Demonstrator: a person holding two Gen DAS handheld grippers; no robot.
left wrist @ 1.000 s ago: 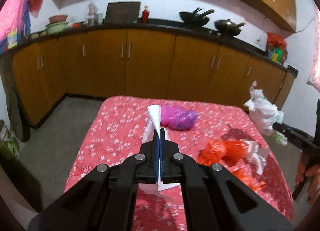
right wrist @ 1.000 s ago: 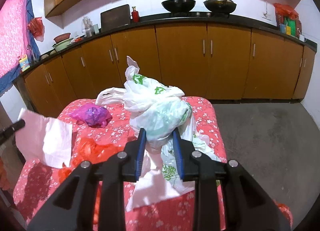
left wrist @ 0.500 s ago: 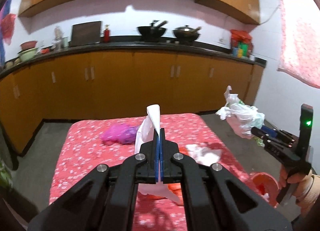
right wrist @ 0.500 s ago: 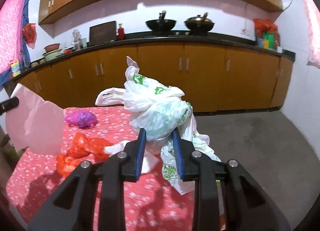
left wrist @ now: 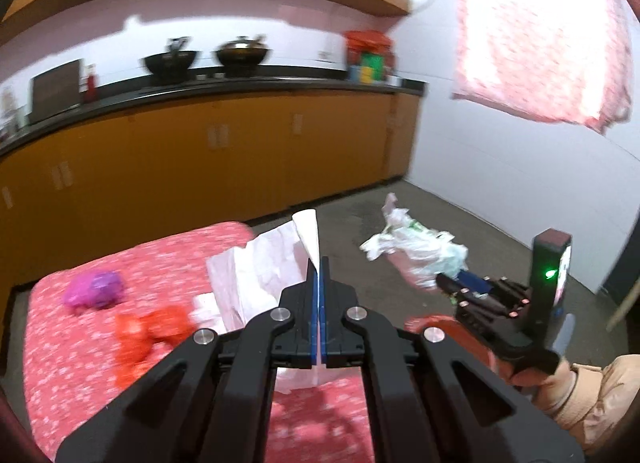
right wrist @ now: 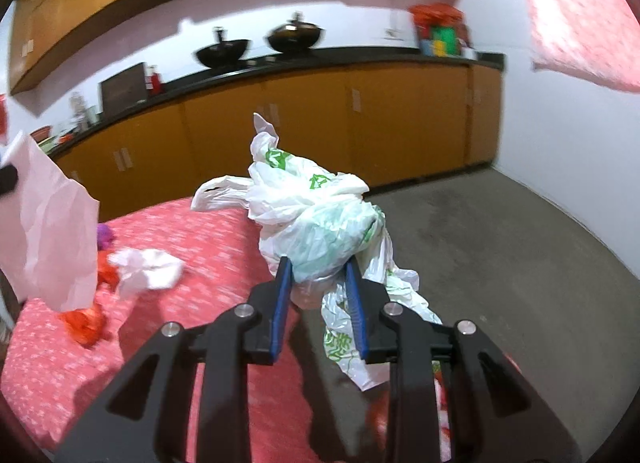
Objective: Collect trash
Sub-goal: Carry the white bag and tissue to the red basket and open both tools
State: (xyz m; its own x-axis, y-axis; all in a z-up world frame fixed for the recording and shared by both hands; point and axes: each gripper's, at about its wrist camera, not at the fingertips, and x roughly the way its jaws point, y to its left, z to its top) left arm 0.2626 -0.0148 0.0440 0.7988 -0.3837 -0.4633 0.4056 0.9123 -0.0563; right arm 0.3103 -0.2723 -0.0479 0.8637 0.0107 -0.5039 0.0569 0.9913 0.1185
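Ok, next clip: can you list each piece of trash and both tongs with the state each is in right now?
Left tongs: shut on thin white paper sheet, held up.
Right tongs: shut on crumpled white-and-green plastic bag, lifted off the table.
Purple crumpled plastic wad: lying loose on red floral tablecloth.
Orange crumpled plastic bag: lying loose on the cloth.
Small white crumpled paper: lying loose on the cloth.

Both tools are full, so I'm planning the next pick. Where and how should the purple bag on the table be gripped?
Grip the purple bag across its bunched-up top, coming down from above. It sits as a low crumpled mound on the tablecloth, apart from the orange bag, so a raised fold on top probably gives the fingers more to pinch than its sides. The blur hides any handle or knot.
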